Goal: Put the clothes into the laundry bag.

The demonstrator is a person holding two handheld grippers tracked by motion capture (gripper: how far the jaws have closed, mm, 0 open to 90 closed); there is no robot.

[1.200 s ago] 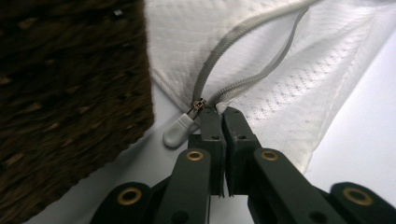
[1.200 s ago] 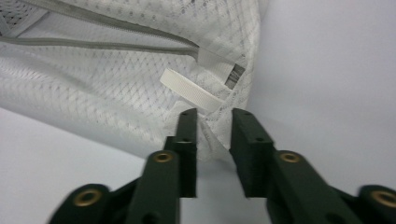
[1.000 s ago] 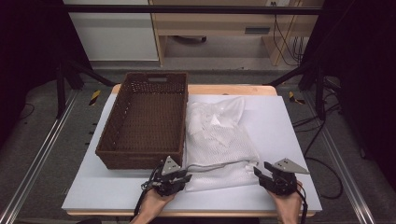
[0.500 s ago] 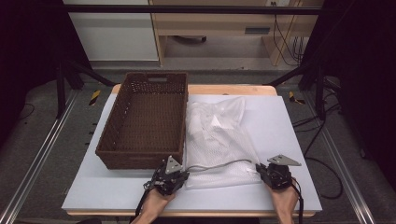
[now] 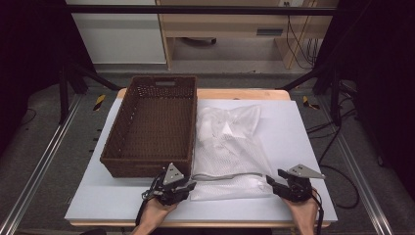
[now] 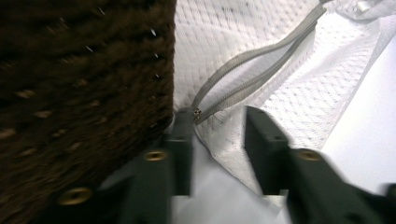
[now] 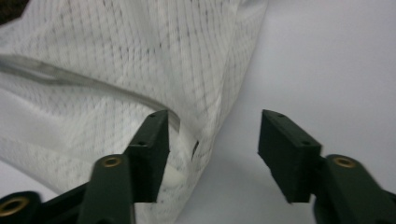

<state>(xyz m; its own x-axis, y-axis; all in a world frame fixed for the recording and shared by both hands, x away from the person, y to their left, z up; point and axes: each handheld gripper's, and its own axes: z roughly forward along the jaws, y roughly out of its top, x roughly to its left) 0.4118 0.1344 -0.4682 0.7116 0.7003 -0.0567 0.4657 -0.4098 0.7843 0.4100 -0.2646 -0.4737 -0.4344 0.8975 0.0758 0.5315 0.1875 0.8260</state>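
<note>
Two hand-held grippers: left hand-held gripper (image 5: 188, 185) and right hand-held gripper (image 5: 272, 181) have just been opening, gripping nothing.
Mesh bag (image 5: 230, 142): lying soft, light beside basket (image 5: 151, 127); judging the zipper (image 6: 243, 70) corners safest to pinch.

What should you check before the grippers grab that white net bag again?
1. Left gripper jaws apart, having just been opening: ok.
2. Right gripper jaws apart, also just opened: ok.
3. White mesh zip bag lying flat on the white table: ok.
4. Grey zipper end between the left jaws: ok.
5. Bag corner between the right jaws: not ok, it sits by one jaw.
6. Brown woven basket empty: ok.
</note>
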